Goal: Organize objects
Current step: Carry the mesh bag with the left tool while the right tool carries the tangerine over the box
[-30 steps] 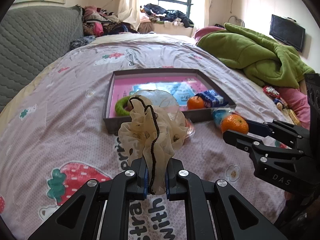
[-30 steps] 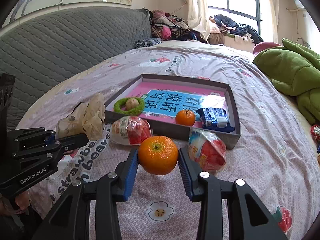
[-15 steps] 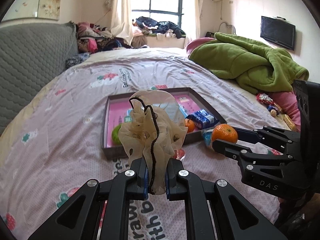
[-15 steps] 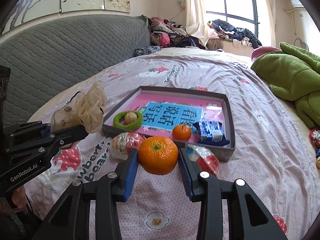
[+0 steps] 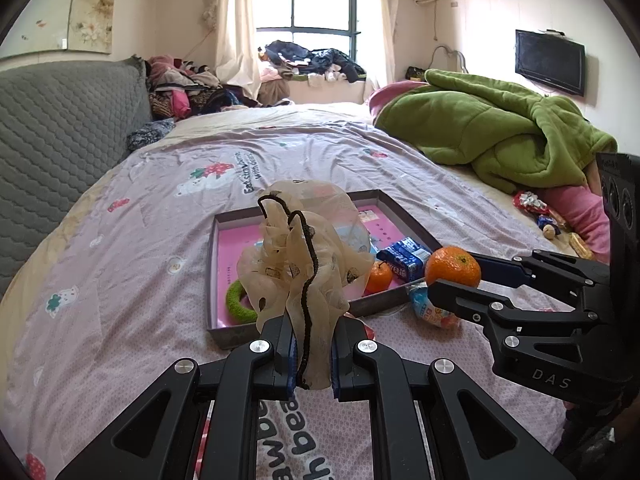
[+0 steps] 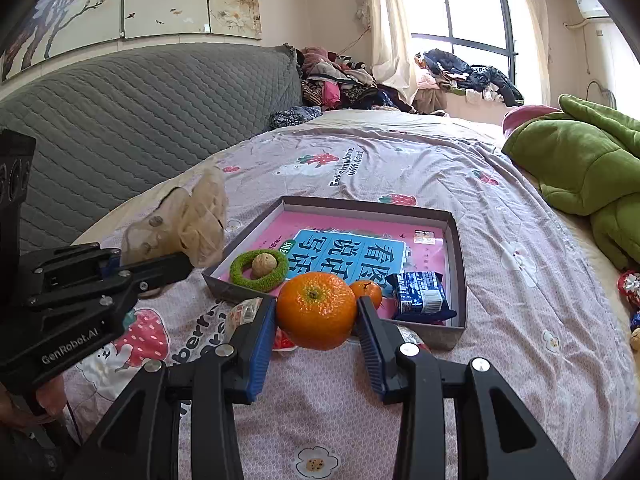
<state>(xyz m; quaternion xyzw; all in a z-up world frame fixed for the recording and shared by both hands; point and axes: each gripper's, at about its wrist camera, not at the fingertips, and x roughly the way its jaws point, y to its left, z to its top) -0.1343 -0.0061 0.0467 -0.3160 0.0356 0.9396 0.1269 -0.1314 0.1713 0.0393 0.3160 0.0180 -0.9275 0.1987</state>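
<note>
Right wrist view: round glossy orange mandarin (image 6: 316, 310) pinched at its widest between my right gripper (image 6: 317, 332) pads, lifted before shallow grey box with pink lining (image 6: 456, 240). Firm, slippery, bruisable; gentle squeeze suffices. My left gripper (image 5: 311, 354) clamps bunched beige gauze drawstring pouch (image 5: 304, 256) by gathered neck, above box's near edge; light, floppy.

From my left view, the mesh pouch (image 5: 304, 264) hides much of the tray (image 5: 212, 280). The orange (image 6: 316, 310) covers part of a smaller orange (image 6: 370, 290); snack packets' (image 6: 244, 312) labels unreadable.

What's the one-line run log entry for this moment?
left gripper: shut on scrunchie | right gripper: shut on orange | both held above bed, near tray
</note>
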